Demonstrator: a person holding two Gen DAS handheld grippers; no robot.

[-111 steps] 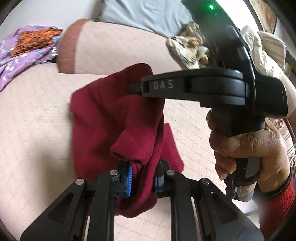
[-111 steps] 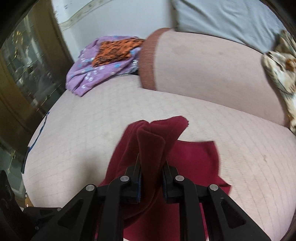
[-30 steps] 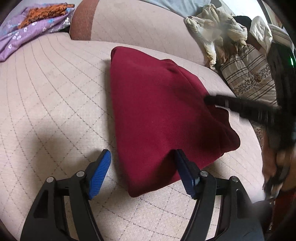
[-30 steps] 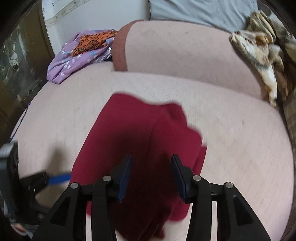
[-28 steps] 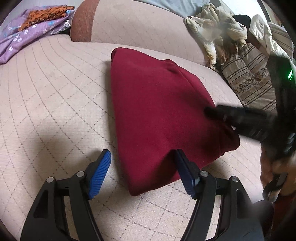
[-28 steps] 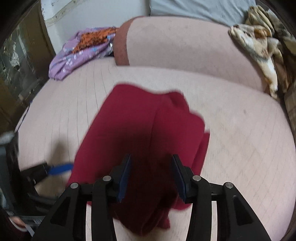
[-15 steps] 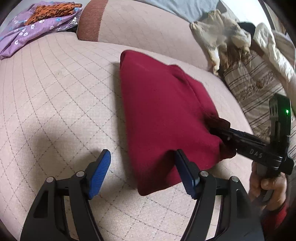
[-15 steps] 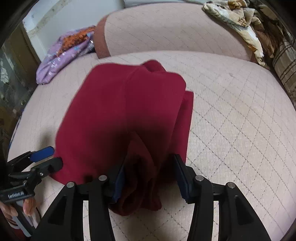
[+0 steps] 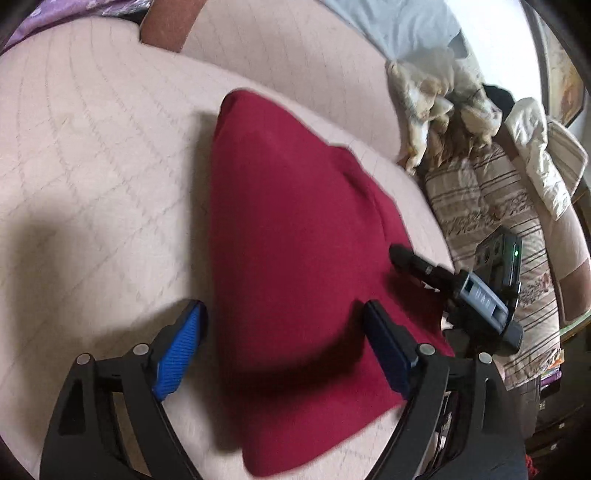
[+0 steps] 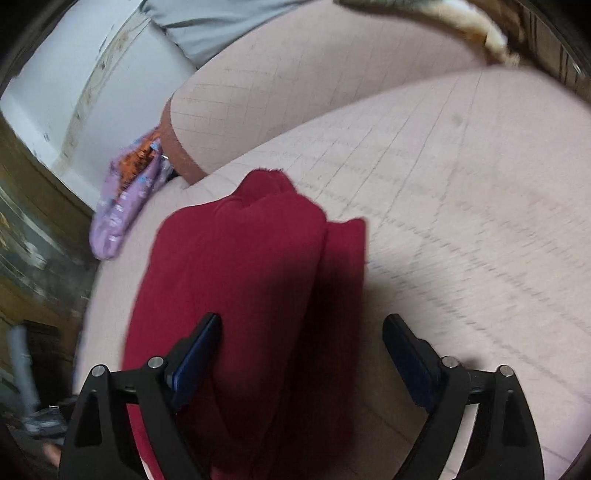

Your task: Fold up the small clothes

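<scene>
1. maroon garment (image 9: 295, 236) lies folded on the quilted pink sofa seat (image 9: 92, 166), in front of both your tools.
2. your left gripper (image 9: 284, 332) is spread wide with nothing held, its blue pads (image 9: 177, 354) straddling the cloth's near end.
3. your right gripper (image 10: 301, 354) is likewise spread wide with nothing held, over the garment's edge.
4. purple floral clothes (image 10: 125, 199) sit by the armrest.

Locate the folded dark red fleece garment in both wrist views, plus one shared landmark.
Left wrist: folded dark red fleece garment centre frame, running down between the open left gripper fingers.
Right wrist: garment centre-left, lower end between the open right gripper fingers.
Shared landmark: purple floral cloth, top-left in the left view.
</scene>
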